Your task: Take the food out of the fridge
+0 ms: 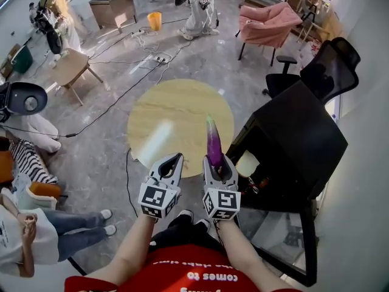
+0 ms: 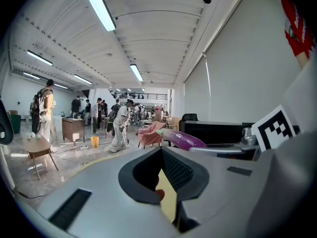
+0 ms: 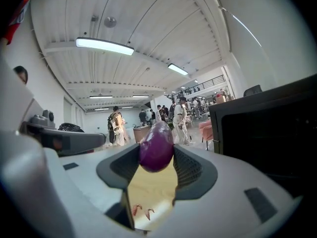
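Observation:
A purple eggplant point(image 1: 213, 142) with a green tip sticks forward out of my right gripper point(image 1: 216, 160), whose jaws are shut on its thick end; in the right gripper view the eggplant point(image 3: 156, 147) fills the gap between the pads. It hangs over the near edge of a round wooden table point(image 1: 176, 114). My left gripper point(image 1: 176, 161) is just to its left, its tips together and nothing held. In the left gripper view the eggplant point(image 2: 181, 139) shows to the right. The black fridge point(image 1: 304, 139) stands to the right, its door swung open towards me.
A black office chair point(image 1: 328, 66) stands behind the fridge and a pink armchair point(image 1: 267, 23) further back. Cables run across the floor left of the table. A wooden chair point(image 1: 70, 69) and several people are at the left and far end.

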`<action>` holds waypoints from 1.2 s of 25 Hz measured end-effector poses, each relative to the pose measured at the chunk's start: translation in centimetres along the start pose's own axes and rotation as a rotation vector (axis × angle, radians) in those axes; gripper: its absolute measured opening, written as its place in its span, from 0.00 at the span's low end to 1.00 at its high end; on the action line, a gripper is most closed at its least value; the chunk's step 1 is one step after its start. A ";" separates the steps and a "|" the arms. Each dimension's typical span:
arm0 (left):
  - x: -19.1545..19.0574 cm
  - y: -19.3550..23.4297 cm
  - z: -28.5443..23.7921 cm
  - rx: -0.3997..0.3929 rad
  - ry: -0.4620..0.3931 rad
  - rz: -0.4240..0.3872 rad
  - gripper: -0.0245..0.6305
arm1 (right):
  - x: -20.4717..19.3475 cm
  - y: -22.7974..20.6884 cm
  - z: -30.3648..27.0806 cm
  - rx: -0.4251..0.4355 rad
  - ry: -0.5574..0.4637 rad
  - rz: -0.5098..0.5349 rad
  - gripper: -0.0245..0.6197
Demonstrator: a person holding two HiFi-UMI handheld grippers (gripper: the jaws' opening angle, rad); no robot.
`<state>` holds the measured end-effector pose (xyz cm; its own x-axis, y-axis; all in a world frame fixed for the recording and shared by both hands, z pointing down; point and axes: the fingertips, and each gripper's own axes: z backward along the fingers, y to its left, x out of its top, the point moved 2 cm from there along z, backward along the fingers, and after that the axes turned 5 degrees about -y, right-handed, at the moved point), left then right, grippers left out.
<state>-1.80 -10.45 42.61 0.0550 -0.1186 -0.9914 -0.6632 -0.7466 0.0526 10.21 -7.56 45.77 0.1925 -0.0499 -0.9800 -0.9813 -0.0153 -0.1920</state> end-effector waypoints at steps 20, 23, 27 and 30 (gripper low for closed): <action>-4.0 7.0 2.9 0.210 0.015 0.075 0.04 | -13.9 0.6 -6.2 0.064 0.317 0.009 0.37; -5.0 7.5 3.4 0.225 0.029 0.089 0.04 | -17.0 0.5 -6.7 0.067 0.380 0.017 0.37; -6.3 8.0 3.7 0.235 0.051 0.089 0.04 | -20.4 0.0 -7.2 0.052 0.457 0.012 0.37; -6.9 8.4 4.0 0.236 0.058 0.096 0.04 | -22.4 -0.3 -7.5 0.041 0.505 0.019 0.37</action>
<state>-10.73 -13.32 49.38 0.0218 -0.2243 -0.9743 -0.8228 -0.5575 0.1099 6.24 -13.94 68.17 0.1428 -0.5269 -0.8379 -0.9822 0.0292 -0.1858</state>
